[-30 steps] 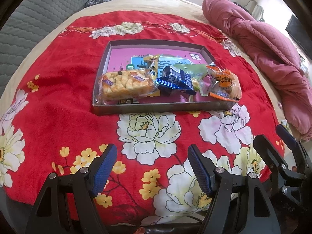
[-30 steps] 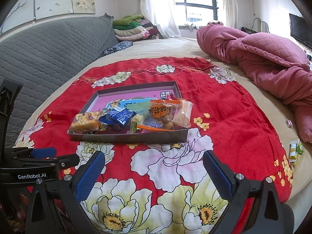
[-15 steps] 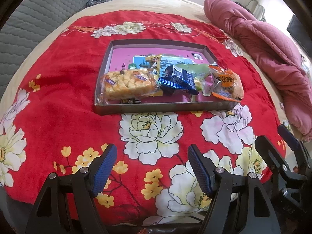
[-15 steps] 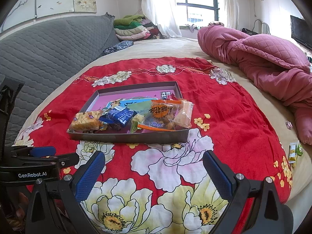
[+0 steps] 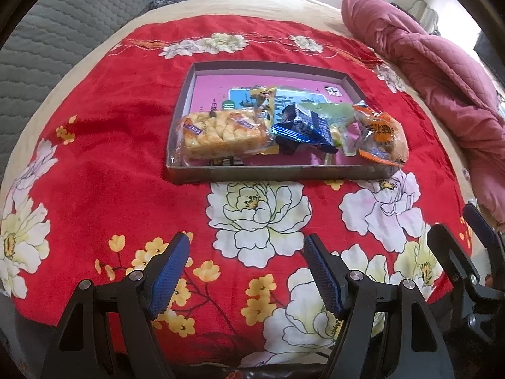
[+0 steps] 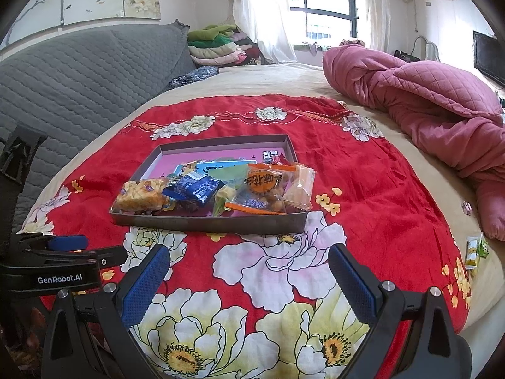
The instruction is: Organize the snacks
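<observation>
A shallow grey tray with a pink floor lies on the red flowered cloth. Along its near side sit a yellow pastry pack, a dark blue packet, a green packet and an orange-labelled clear bag. My left gripper hangs open over the cloth, well short of the tray, nothing between its blue pads. My right gripper is open too, with nothing in it, nearer than the tray. Two small packets lie off the cloth at the right.
The red cloth covers a beige bed. A pink quilt is bunched at the right. A grey quilted headboard rises on the left, with folded clothes behind. The other gripper's body shows low at the left of the right wrist view.
</observation>
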The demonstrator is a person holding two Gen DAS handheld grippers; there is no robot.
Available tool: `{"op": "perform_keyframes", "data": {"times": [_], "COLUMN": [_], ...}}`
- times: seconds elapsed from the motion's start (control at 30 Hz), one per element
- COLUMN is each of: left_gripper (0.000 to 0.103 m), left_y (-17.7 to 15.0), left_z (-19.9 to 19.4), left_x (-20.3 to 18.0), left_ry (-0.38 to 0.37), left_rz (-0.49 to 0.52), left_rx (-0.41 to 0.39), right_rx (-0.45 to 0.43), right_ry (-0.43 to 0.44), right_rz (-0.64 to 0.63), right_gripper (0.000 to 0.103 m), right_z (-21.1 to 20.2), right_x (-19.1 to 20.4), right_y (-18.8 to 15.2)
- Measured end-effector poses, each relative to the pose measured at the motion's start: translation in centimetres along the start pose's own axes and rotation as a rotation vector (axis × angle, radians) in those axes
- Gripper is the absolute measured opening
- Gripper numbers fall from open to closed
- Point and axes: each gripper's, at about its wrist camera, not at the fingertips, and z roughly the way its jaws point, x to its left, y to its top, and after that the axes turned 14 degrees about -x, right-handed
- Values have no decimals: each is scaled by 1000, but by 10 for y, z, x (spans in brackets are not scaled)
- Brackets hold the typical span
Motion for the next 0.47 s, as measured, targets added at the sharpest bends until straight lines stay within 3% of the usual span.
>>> {"op": "perform_keyframes", "data": {"times": [0.47], "left_gripper": [76], "left_y": [0], "left_z": [18], "left_x": [15], "left_ry": [30], "left_rz": [-24], "left_rx": [5], "right_rx": [9], "right_ry": [4], "right_rz": [9], "right_gripper": [101], "right_z": [12], "right_x": [-3], "right_y": [-3]}}
